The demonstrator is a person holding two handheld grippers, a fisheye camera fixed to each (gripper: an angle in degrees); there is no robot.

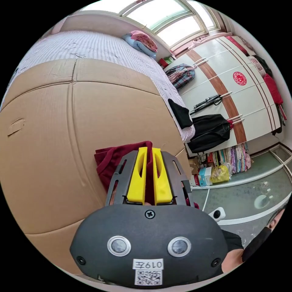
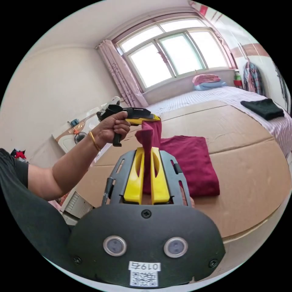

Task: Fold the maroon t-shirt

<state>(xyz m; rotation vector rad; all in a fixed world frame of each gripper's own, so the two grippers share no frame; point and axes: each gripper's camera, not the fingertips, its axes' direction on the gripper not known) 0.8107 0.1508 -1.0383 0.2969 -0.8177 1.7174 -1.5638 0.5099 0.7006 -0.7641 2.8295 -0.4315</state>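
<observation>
Landmark: the flattened cardboard sheet (image 2: 243, 158) laid over the striped bed (image 2: 231, 92).

Maroon t-shirt (image 2: 188, 164): lies partly folded on the cardboard, near its middle. One edge is lifted off the cardboard and stretched between the two tools.

Right tool (image 2: 147, 173): yellow jaws clenched on the raised maroon fabric, above the cardboard's near edge.

Left tool (image 2: 145, 119): held in the person's hand (image 2: 112, 127) above the cardboard's left side, grasping the same lifted edge. In the left gripper view its jaws (image 1: 149, 175) are pressed together with maroon cloth (image 1: 106, 161) between them.

Black folded garment (image 2: 263, 109): on the bed, beyond the cardboard's right edge.
</observation>
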